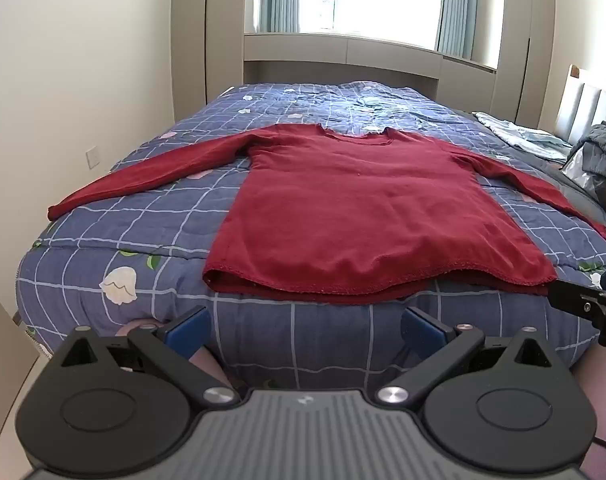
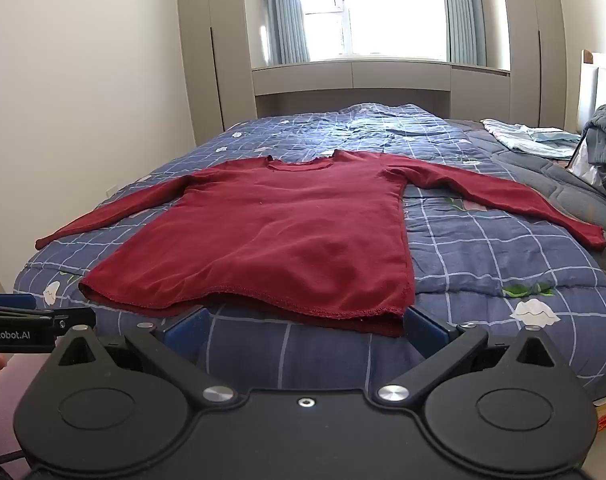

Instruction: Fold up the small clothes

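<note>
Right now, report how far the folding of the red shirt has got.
Done: the red shirt lies spread flat on the blue checked quilt, both sleeves out, hem at the near bed edge. In hand: nothing; the left claw and right claw hang open just short of the hem, touching no cloth. Left: every fold, sleeves and body alike.

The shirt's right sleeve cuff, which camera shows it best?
The right wrist view: the whole right sleeve cuff lies in plain sight on the quilt. In the left wrist view that cuff sits near the frame's edge, strongly foreshortened.
</note>
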`<state>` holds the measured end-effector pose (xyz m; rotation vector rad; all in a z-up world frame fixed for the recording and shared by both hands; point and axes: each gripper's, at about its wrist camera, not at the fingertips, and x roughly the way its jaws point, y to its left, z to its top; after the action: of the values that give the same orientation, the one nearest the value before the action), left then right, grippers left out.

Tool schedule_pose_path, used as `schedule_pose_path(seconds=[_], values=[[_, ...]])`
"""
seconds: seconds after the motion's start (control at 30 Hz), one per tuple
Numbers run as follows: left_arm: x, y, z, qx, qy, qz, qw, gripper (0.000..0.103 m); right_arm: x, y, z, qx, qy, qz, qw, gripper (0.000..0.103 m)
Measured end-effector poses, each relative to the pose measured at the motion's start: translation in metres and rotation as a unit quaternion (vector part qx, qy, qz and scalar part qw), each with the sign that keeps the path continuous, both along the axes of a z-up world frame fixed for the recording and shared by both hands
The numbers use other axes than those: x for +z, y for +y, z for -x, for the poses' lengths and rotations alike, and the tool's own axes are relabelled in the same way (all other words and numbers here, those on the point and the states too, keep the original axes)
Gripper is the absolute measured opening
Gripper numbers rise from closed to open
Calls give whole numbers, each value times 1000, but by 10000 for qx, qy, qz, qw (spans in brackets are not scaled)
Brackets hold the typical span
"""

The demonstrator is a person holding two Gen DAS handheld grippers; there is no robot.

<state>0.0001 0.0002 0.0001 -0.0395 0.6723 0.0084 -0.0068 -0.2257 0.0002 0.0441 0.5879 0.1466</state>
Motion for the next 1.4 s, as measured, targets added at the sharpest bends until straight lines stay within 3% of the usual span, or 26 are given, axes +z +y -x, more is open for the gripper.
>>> schedule_pose_path(seconds=[0.73,1.1,1.4], values=[[5,-1,-2,-1,-65,-118,9999,103,-2,3,-8,-12,145,89,9999,103],[-3,6,-17,111,154,-69,9998,103,-6,2,-24,-6,299,96,9995,103],[-1,8,-50,258,345,-190,9989,103,-6,-15,-52,-47,214,-332,9992,103]])
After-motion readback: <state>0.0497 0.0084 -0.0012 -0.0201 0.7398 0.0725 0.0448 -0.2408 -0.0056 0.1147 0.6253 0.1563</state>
